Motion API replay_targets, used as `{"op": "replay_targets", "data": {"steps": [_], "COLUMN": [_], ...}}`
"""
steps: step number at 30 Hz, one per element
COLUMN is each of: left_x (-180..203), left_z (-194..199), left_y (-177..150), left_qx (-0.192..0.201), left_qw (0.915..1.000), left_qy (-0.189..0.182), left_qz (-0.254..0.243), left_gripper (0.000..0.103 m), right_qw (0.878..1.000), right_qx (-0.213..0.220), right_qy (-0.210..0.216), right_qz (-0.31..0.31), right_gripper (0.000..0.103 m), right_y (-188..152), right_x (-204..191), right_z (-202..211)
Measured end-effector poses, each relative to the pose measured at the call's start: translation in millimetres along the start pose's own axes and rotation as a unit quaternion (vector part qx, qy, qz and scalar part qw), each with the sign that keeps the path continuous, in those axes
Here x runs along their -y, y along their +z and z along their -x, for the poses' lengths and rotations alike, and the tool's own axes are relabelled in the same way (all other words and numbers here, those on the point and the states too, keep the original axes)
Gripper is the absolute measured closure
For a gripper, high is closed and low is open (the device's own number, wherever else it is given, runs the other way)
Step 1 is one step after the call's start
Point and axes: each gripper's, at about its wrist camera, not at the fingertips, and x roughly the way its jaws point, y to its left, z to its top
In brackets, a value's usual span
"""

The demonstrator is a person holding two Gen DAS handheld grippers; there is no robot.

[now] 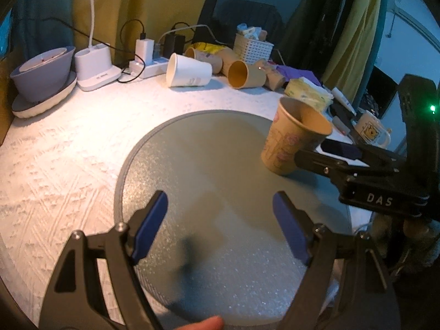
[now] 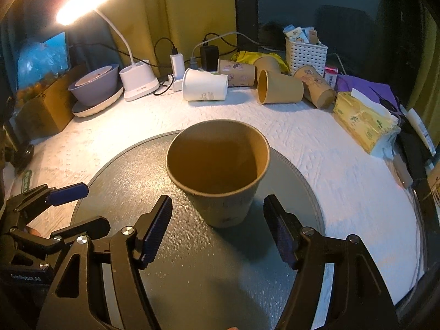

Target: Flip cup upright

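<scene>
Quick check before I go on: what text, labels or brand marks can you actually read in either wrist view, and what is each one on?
"DAS": white letters on the black body of the right claw, seen in the left wrist view.
Brown cup on the round mat: pinkish prints, too blurred to read.
White cup: small print, too small to read.
Tissue pack: unreadable.
Mug: a cartoon picture, no legible words.
</scene>
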Motion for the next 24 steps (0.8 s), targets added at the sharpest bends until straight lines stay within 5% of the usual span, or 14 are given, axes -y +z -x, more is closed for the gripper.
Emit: {"op": "replay_targets", "data": {"steps": [24], "left_x": [40.3], "left_z": [42.8], "left_y": [-23.7], "left_qx": [0.032], "left_qw": [0.9984], "left_qy": [0.008], "left_qz": [-0.047], "left_gripper": [0.023], "right_qw": [0.999], "right_qx": [0.033], "right_qy": [-0.007], "right_qz": [-0.009], "right_gripper": [0.031], "right_y": [-38.6], "right_x": [-1.8], "right_z": [57.3]}}
